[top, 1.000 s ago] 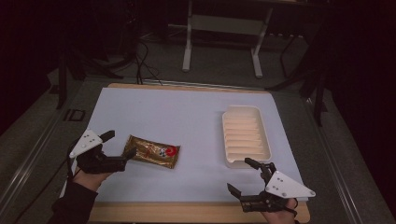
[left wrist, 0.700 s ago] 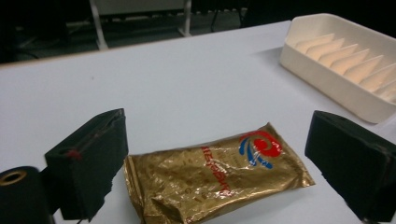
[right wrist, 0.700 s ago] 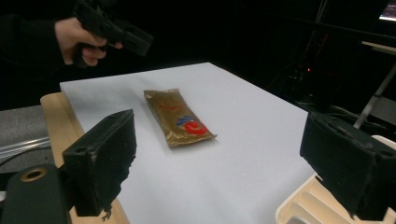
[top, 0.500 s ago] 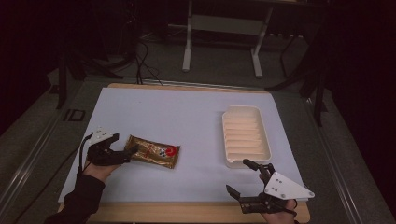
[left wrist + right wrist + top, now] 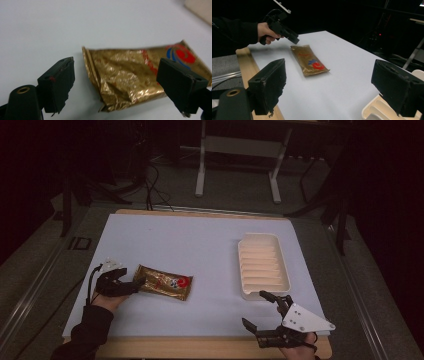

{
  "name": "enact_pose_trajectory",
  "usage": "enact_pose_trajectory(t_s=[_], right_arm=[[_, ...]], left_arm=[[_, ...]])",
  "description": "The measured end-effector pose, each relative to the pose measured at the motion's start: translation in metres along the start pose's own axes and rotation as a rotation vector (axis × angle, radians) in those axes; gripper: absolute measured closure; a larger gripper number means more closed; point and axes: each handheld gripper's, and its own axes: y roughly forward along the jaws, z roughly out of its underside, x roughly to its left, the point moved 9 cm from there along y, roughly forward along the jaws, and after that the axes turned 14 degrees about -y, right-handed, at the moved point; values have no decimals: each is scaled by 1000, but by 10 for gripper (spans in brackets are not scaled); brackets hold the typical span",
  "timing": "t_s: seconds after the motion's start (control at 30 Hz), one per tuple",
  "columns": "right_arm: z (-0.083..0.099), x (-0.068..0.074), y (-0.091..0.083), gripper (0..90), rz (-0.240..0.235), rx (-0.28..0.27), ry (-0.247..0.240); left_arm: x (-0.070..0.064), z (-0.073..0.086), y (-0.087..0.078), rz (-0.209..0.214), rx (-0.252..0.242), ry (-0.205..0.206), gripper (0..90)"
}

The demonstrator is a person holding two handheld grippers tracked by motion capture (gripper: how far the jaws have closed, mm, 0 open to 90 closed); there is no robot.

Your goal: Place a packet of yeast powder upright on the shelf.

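Moved: left gripper (image 5: pixel 131 285) has slid right to the pouch end; right gripper unchanged.
Left fingers (image 5: pixel 58 83): apart, straddling the gold pouch (image 5: pixel 163 282) near the desk's (image 5: pixel 200 240) left edge.
Risk: crinkled foil may slip or tear if pinched at its seam.
Right gripper (image 5: pixel 263 315): fingers apart, idle beside the tray (image 5: pixel 263 266), front right corner.

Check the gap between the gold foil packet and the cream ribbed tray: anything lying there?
Nothing. In the high view the stretch of white table top between the gold foil packet and the cream ribbed plastic tray is bare.
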Motion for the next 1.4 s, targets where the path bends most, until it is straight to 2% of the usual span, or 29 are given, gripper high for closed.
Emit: enact_pose_trajectory(t_s=[0.03,0.07,0.1,0.27,0.4,0.5,0.63,0.73,0.87,0.9,0.93,1.13,1.3,1.4], right_arm=[[0,0,0,124,0,0,0],[1,1,1,125,-8,7,1],[1,1,1,124,-8,8,1],[2,1,2,125,-18,9,7],[3,2,2,131,-20,12,8],[3,2,2,131,-18,14,6],[3,1,2,131,-18,13,9],[3,2,3,131,-20,17,7],[3,2,3,131,-22,17,6],[3,2,3,131,-22,17,7],[4,2,3,131,-23,17,7],[4,2,4,131,-28,20,15],[4,1,3,131,-20,18,16],[4,-1,3,131,-17,17,22]], left_arm=[[0,0,0,0,0,0,161],[3,4,3,-4,33,1,164],[4,6,5,-6,44,-3,176],[8,12,9,-3,67,-25,215],[11,18,15,-1,87,-38,308],[9,23,19,3,104,-24,370],[8,25,21,-6,93,-31,381],[7,27,20,-47,85,2,439],[5,28,20,-59,96,8,603],[4,30,19,-82,101,45,663],[4,30,19,-100,101,61,707],[2,31,20,-129,93,39,880],[-1,26,16,-116,95,33,900],[-6,18,9,-103,71,56,900]])
